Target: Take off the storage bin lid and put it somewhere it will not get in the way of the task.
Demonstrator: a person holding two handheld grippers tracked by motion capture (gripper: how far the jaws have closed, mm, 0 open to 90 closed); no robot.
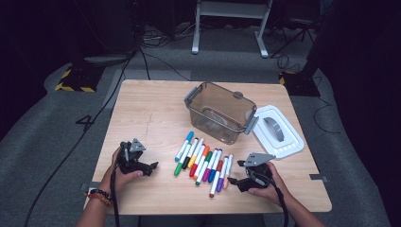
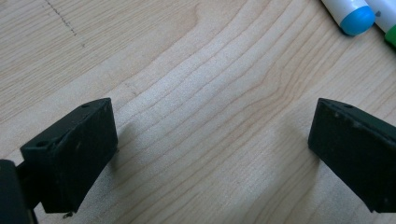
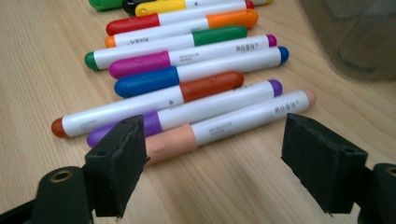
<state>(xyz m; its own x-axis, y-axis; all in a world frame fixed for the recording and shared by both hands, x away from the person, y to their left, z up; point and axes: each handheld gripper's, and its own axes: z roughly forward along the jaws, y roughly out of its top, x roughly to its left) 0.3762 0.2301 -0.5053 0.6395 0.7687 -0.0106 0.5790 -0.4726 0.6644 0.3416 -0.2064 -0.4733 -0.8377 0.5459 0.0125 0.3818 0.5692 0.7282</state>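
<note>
Your right hand-held gripper (image 1: 233,173) sits near the worktop's (image 1: 142,109) front edge, toward the right front corner, jaws wide apart with nothing between the pads. It points across at the row of markers (image 1: 201,162), which lies mid-worktop toward the front edge, between your two hands. Nearest to it is the peach-capped marker (image 3: 224,125): in the right gripper view it lies just ahead of the jaws, crosswise to them, cap end close by the left jaw, not touching either pad that I can see. Behind it in that view, side by side and touching: purple marker (image 3: 187,112), brown-orange marker (image 3: 149,103), blue marker (image 3: 196,72), magenta marker (image 3: 187,56), green marker (image 3: 163,46), orange marker (image 3: 182,29), red marker (image 3: 173,17), with a yellow marker (image 3: 187,5) at the top edge. Your left hand-held gripper (image 1: 150,166) rests near the front edge toward the left front corner, just beside the left end of the row, jaws also wide, holding nothing; the left gripper view has bare wood between the pads and a light-blue marker cap (image 2: 357,19) well ahead, at the top right. The clear container (image 1: 221,112) stands behind the markers, toward the back edge, open on top. Its white lid (image 1: 278,132) lies flat just beside it, near the right edge. Both sit well apart from either hand-held gripper.
</note>
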